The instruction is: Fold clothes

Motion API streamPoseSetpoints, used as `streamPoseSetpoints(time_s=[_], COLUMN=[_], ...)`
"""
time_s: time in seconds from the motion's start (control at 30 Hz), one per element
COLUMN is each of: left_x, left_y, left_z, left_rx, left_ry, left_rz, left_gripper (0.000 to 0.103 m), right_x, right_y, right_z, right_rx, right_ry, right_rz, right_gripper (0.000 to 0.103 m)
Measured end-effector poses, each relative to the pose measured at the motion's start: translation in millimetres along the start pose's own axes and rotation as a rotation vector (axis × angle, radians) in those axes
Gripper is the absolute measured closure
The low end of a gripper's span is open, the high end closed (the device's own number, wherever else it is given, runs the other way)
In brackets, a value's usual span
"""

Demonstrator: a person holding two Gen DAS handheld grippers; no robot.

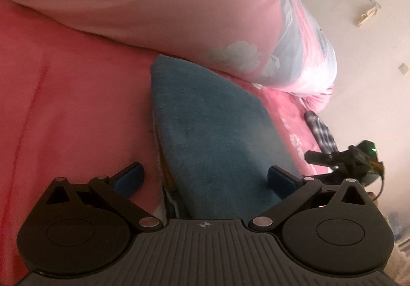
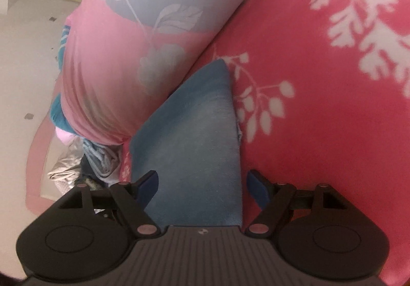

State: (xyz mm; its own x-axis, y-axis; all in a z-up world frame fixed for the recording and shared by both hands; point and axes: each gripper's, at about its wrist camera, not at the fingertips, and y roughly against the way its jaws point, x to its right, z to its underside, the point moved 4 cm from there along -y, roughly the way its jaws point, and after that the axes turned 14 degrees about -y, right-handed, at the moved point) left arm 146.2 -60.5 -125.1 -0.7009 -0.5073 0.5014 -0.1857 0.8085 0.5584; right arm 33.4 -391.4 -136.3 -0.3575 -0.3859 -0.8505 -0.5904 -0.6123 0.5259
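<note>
Folded blue fleece garment (image 1: pixel 217 132) lies on the pink bedspread (image 1: pixel 71 106), straight ahead of both tongs and reaching back under them. In the left wrist view the left gripper (image 1: pixel 205 180) stands wide, its blue-padded fingers (image 1: pixel 130 177) spread to either side of the garment's near end; the left finger is over bare bedspread and the right one over the garment's right edge, neither clamping cloth. Beyond the garment's far tip sits a large pink quilt (image 1: pixel 159 3) with pale flower print, touching it. To the right of this gripper, the other tool's black body with a green light (image 1: pixel 358 155) shows near the bed's edge.

In the right wrist view the right gripper (image 2: pixel 202 183) is likewise wide, straddling the garment (image 2: pixel 194 137) with nothing held. White leaf print (image 2: pixel 261 104) on the bedspread lies just right of it, and a heap of mixed cloth (image 2: pixel 100 155) sits to the left.
</note>
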Motion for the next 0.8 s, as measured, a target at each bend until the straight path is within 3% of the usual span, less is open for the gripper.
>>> streamPoseSetpoints(time_s=[0.3,0.57,0.67,0.8], left_x=[-12,-10,-10,-9], left_y=[-22,-32,-31,-29], left_z=[-13,-17,-15,-14], left_rx=[-0.019,-0.018,-0.012,-0.005], left_ry=[0.04,-0.005,-0.021,-0.042], left_rz=[0.158,0.177,0.177,0.178], left_gripper=[0.0,0.0,0.0,0.0], right_x=[-8,-21,-25,-21], right_y=[-30,-62,-75,-84], right_z=[-19,-27,-28,-31], right_rx=[-0.197,-0.333,-0.353,-0.349], right_ry=[0.005,0.049,0.071,0.062], right_rz=[-0.053,-0.109,-0.13,-0.16], right_gripper=[0.022,0.024,0.031,0.056])
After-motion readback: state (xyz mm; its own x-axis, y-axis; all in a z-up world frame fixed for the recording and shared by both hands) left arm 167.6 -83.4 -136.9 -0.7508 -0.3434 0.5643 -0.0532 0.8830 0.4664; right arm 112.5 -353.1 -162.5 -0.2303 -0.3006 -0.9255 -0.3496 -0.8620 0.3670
